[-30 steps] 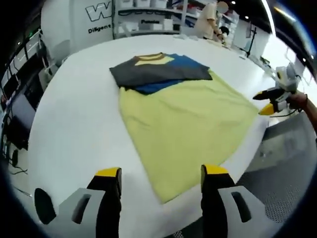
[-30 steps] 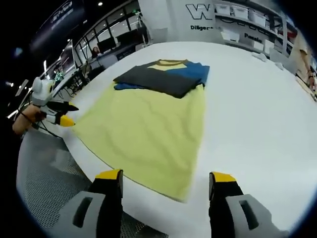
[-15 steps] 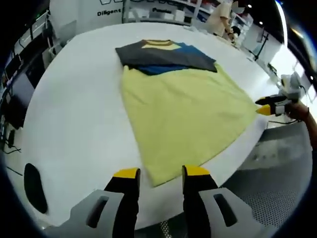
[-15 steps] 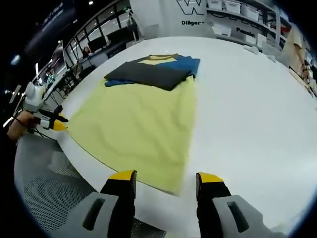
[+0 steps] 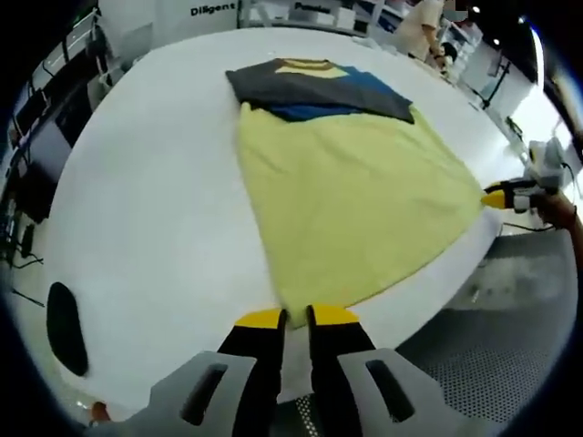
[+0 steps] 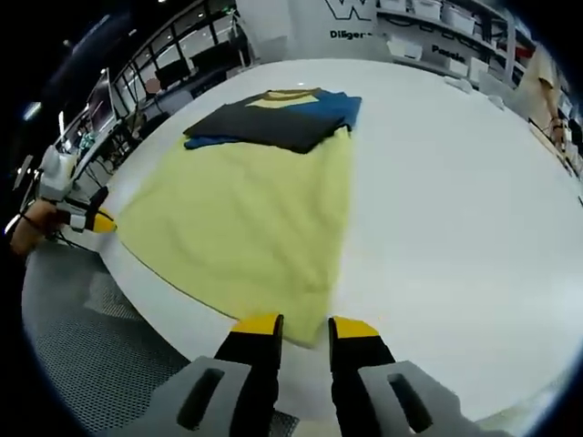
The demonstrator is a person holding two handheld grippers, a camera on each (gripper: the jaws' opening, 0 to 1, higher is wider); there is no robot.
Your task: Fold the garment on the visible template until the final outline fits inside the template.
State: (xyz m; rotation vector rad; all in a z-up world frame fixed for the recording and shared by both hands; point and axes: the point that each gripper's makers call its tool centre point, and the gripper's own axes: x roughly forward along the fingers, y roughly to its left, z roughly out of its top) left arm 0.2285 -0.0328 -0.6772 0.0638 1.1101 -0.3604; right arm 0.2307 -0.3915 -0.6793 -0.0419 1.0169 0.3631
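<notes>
A yellow garment lies flat on the white table, its dark grey and blue sleeves folded across the far end by the collar. My left gripper sits at the near hem corner, jaws pressed almost together on the fabric edge. In the right gripper view the same garment spreads ahead. My right gripper stands over the other hem corner, with a narrow gap still between its jaws. Each gripper also appears in the other's view: the right gripper, and the left gripper with a hand behind it.
The table's rounded near edge runs just under the hem, with grey perforated flooring below. Shelves and a person stand beyond the far side. A dark oval mark is on the table at left.
Both grippers moved down toward the hem corners and their jaws narrowed from wide apart. The left pair has come almost together on the fabric. The garment has stayed in place.
</notes>
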